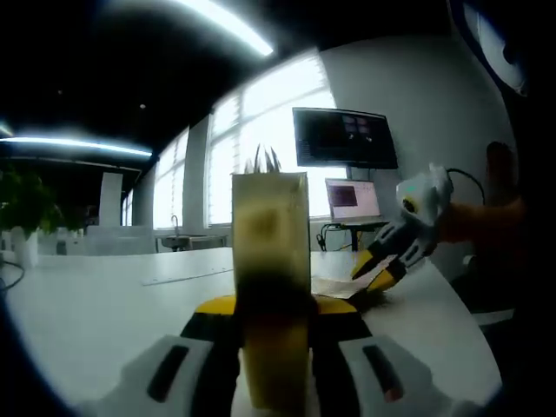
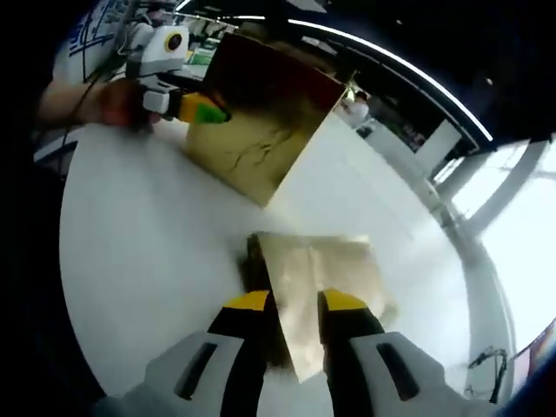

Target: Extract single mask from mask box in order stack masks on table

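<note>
in the left gripper view the left gripper [image 1: 274, 347] is clamped on the mask box [image 1: 271, 261], which stands upright between its jaws with its long axis running from six up to twelve o'clock and a tuft of white mask edges poking out of the top. from that view the right gripper [image 1: 391, 261] sits at about three o'clock, low over the white table [image 1: 104, 295], its yellow tips down at a flat mask lying just beside the box. in the right gripper view the right gripper [image 2: 297, 321] has its jaws drawn in close on either side of a pale mask in its wrapper [image 2: 317, 269], which lies flat on the table and stretches away toward twelve o'clock; it looks gripped, though the frame alone does not settle whether the pads truly bite. the box shows here at eleven o'clock, tilted, with the left gripper on its far side at ten. the coming move likely turns on this: the box opening lies up and to eleven o'clock from the right gripper, so the right hand is the free one for the next pull, while the left only steadies.
</note>
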`<state>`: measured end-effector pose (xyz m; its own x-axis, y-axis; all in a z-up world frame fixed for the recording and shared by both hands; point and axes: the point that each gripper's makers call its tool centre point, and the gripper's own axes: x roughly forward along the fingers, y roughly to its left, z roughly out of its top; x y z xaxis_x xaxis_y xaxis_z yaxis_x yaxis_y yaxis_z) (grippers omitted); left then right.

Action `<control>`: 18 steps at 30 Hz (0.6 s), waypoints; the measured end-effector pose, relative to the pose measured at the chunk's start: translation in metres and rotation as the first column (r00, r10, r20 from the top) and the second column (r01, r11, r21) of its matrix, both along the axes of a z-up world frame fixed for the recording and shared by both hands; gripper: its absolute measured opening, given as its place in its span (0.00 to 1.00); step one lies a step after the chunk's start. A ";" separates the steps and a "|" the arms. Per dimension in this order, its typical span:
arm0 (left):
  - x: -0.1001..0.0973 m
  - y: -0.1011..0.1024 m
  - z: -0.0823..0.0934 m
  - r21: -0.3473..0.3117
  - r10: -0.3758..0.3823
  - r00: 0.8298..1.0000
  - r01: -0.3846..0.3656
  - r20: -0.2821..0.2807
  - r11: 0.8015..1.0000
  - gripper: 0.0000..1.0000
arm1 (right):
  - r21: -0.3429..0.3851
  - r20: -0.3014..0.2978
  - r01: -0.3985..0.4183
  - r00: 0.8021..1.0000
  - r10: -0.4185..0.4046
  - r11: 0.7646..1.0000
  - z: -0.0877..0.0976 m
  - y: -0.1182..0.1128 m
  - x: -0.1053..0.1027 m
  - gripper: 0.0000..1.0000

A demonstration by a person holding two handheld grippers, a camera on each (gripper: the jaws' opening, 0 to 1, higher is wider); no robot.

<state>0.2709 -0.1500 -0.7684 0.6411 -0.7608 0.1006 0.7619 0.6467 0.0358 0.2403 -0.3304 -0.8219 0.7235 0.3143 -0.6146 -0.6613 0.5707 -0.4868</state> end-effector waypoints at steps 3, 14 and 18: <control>0.000 0.000 0.000 0.000 0.000 1.000 0.000 0.000 1.000 0.33 | 0.048 -0.008 0.003 1.000 -0.003 0.999 0.001 0.000 -0.002 0.21; 0.000 0.000 0.000 0.001 0.001 1.000 -0.001 0.000 1.000 0.33 | 0.346 0.014 -0.037 0.999 0.034 0.938 0.033 0.027 -0.009 0.23; 0.000 0.000 0.000 0.001 0.002 1.000 -0.002 0.001 1.000 0.33 | 0.376 0.051 -0.039 0.998 0.021 0.926 0.046 0.025 -0.005 0.23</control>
